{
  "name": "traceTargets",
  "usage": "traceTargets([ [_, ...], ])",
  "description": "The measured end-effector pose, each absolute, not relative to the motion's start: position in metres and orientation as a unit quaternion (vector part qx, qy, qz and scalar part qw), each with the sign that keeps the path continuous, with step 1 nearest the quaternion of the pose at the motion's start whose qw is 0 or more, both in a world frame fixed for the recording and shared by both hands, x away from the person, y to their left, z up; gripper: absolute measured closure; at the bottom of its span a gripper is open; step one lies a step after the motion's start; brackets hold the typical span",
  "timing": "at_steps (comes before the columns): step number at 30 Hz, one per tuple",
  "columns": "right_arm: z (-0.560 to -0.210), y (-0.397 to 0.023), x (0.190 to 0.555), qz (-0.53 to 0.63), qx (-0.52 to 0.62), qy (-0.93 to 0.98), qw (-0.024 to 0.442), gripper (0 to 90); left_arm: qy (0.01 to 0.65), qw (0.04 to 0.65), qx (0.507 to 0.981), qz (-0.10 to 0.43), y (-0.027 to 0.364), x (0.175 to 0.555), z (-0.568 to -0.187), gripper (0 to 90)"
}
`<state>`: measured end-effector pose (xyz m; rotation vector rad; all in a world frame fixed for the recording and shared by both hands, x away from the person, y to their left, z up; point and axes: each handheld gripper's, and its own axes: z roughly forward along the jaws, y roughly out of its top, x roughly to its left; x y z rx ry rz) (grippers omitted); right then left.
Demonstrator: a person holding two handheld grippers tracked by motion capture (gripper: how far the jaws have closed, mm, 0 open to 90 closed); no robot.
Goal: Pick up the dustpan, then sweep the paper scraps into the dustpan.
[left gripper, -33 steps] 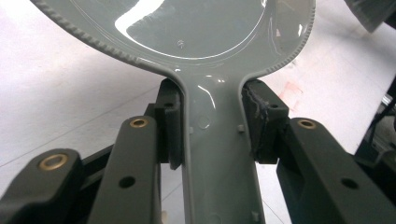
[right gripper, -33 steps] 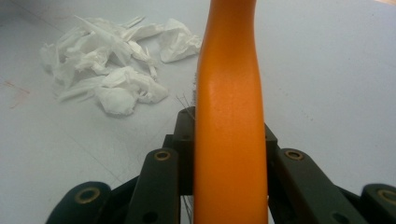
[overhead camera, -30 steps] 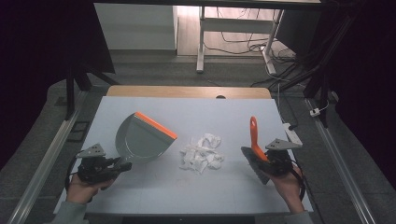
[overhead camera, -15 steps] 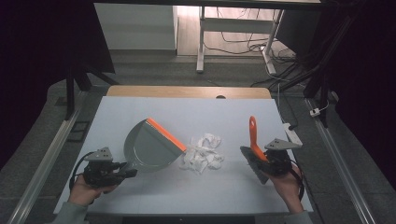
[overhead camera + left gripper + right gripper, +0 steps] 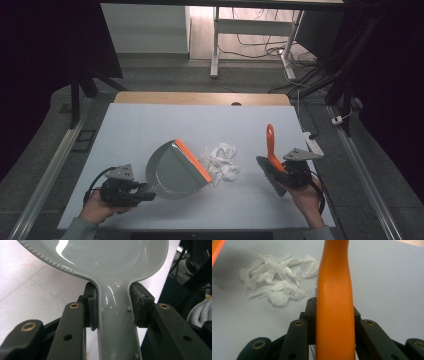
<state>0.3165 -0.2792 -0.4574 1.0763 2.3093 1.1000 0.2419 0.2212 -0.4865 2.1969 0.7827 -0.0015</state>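
- The left gripper (image 5: 142,192), at 7 o'clock on the surface (image 5: 150,125), is clamped on the handle of the grey dustpan (image 5: 172,172). The plastic is stiff, smooth and glossy, so it may slip; the narrow handle is the right place to hold.
- The right gripper (image 5: 280,175), at 4 o'clock, grips the brush (image 5: 270,145) by its curved orange handle, which is light and rigid.
- The crumpled paper pieces (image 5: 222,160) lie near the centre, touching the dustpan's orange lip: soft, very light, easy to scatter.
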Motion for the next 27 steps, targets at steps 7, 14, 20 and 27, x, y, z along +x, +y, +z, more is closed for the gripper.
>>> traceTargets([
  [7,-0.458,-0.278,0.316,0.390,0.380,0.818,0.184,71.4,0.320,0.388,0.864,-0.001,0.221,0.243,-0.488,61.8],
  [14,-0.457,-0.277,0.317,0.394,0.379,0.816,0.185,71.4,0.320,0.376,0.869,-0.002,0.223,0.244,-0.489,61.7],
  [20,-0.454,-0.274,0.320,0.401,0.377,0.814,0.186,71.4,0.318,0.367,0.874,-0.013,0.226,0.245,-0.492,61.8],
  [27,-0.452,-0.264,0.329,0.408,0.377,0.810,0.190,71.4,0.323,0.349,0.879,-0.019,0.229,0.246,-0.496,61.7],
])
